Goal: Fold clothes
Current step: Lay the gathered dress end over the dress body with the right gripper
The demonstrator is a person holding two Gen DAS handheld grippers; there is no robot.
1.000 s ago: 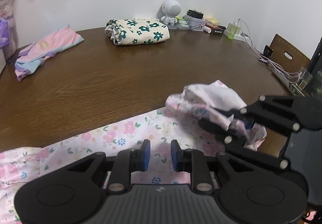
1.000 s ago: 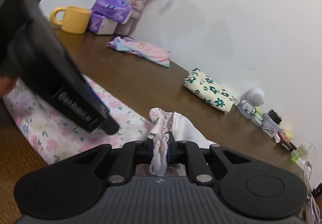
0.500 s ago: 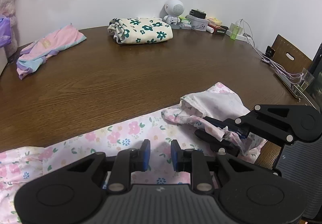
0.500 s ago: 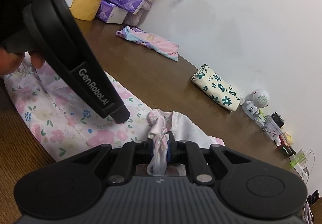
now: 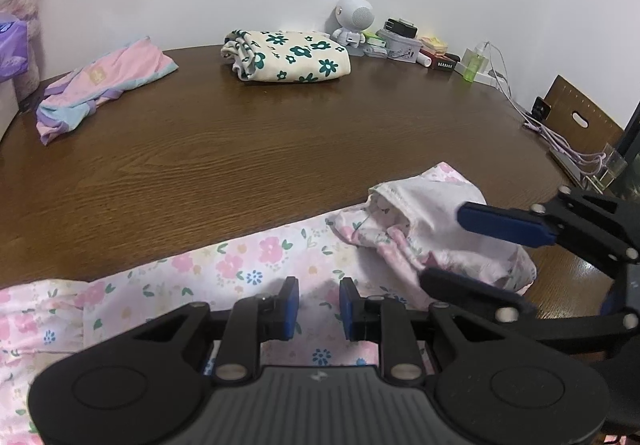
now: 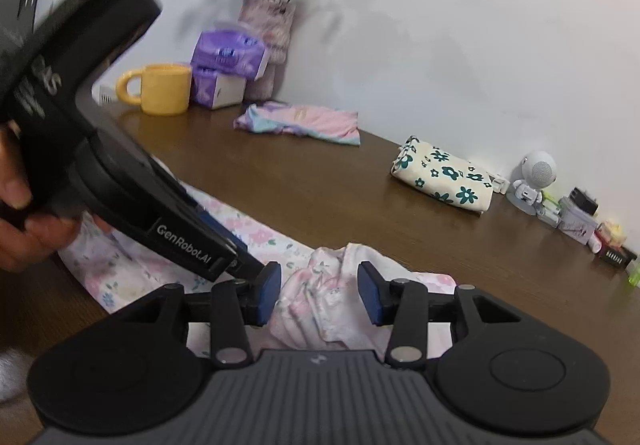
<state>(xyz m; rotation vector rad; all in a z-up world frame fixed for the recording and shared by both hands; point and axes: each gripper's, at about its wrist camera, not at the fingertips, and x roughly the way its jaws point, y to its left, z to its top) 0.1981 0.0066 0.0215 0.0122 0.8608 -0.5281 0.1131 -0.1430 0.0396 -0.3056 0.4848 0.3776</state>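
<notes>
**Floral garment lies between parted tongs**

Floral garment (image 5: pixel 248 269) — white with pink flowers — is spread along the near edge of the table (image 5: pixel 240 149), its right end bunched into a crumpled heap (image 6: pixel 320 297). The right tongs (image 6: pixel 318 295) have just been opening; their blue pads stand apart on either side of that heap and do not press on it. The left tongs (image 5: pixel 319 303) hover low over the flat part of the cloth, pads a narrow gap apart with nothing pinched between them. A hand (image 6: pixel 20 221) grips the left tool's handle.

Farther off, a folded cream cloth with green flowers (image 5: pixel 288 57) and a pink-and-purple garment (image 5: pixel 100 85) lie near the wall. A yellow mug (image 6: pixel 160 89), a purple tissue pack (image 6: pixel 228 57) and a vase of flowers (image 6: pixel 268 25) stand at one end — a small white robot figure (image 5: pixel 354 19) at the other.
</notes>
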